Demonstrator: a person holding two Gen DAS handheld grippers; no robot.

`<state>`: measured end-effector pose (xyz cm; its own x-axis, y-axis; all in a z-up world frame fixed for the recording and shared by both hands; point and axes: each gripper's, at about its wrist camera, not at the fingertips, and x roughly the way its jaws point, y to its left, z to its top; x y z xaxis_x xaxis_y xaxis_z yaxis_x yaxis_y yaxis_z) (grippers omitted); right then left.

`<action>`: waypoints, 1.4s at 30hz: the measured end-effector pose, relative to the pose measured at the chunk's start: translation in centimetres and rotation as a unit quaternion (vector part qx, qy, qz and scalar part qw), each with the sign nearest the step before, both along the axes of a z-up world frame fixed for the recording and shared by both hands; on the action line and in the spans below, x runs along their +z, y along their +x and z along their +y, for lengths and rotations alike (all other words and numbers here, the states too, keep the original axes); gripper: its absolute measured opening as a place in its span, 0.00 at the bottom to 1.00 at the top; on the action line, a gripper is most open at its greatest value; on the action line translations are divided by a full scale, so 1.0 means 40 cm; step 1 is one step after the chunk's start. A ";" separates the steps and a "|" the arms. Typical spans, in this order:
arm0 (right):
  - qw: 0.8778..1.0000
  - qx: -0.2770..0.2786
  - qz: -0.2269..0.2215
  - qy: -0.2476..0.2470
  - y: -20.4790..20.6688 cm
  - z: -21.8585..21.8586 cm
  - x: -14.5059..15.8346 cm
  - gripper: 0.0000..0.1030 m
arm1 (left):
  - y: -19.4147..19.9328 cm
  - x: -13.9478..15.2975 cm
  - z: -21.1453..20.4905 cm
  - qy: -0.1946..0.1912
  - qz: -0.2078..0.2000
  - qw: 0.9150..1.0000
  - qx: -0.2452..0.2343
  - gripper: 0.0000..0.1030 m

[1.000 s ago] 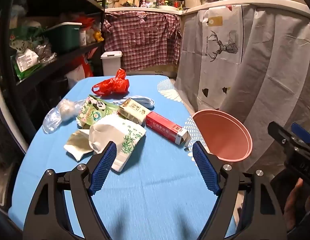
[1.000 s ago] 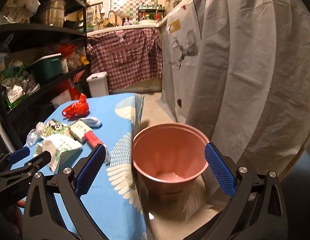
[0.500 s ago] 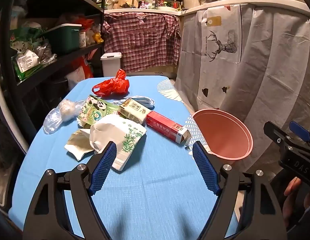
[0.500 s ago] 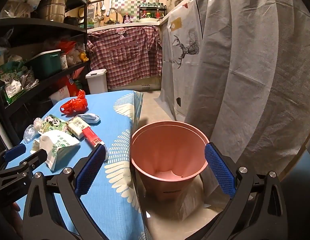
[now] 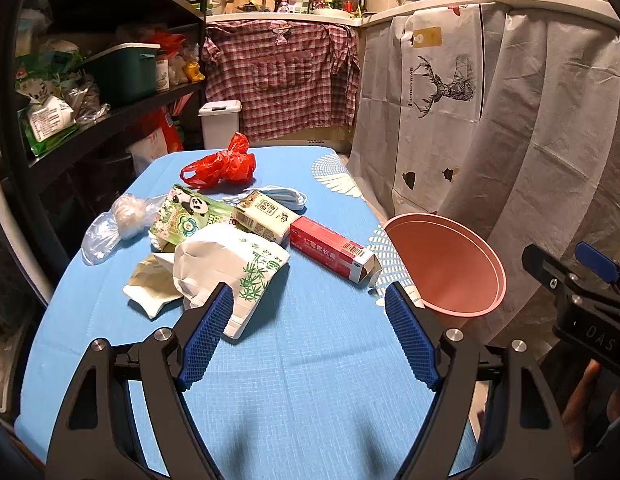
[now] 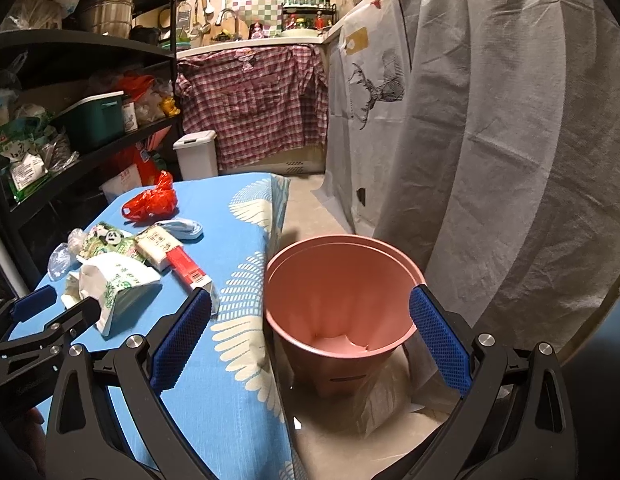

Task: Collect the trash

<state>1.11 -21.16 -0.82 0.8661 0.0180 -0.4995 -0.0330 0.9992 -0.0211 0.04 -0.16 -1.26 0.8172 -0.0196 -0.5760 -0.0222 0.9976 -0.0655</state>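
Trash lies on the blue tablecloth: a white bamboo-print bag, a red carton, a cream carton, a green panda wrapper, a red plastic bag, a clear bag and a face mask. A pink bin stands on the floor beside the table's right edge. My left gripper hangs open above the cloth, just short of the white bag. My right gripper is open and holds nothing, in front of the bin.
A black shelf rack packed with goods runs along the left. A grey curtain hangs on the right behind the bin. A white lidded bin stands beyond the table's far end. A hand grips the right tool.
Both views have shifted only slightly. The right gripper has risen a little and looks more down into the pink bin. No trash has moved.
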 end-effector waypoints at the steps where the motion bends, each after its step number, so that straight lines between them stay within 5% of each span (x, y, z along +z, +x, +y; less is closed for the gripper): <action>1: 1.000 0.001 0.000 -0.001 0.000 0.002 -0.001 0.94 | 0.000 0.000 0.000 0.000 0.000 1.000 0.000 0.74; 42: 1.000 -0.003 0.002 -0.014 0.001 0.003 0.000 0.94 | 0.007 -0.007 -0.001 0.001 0.001 1.000 -0.001 0.74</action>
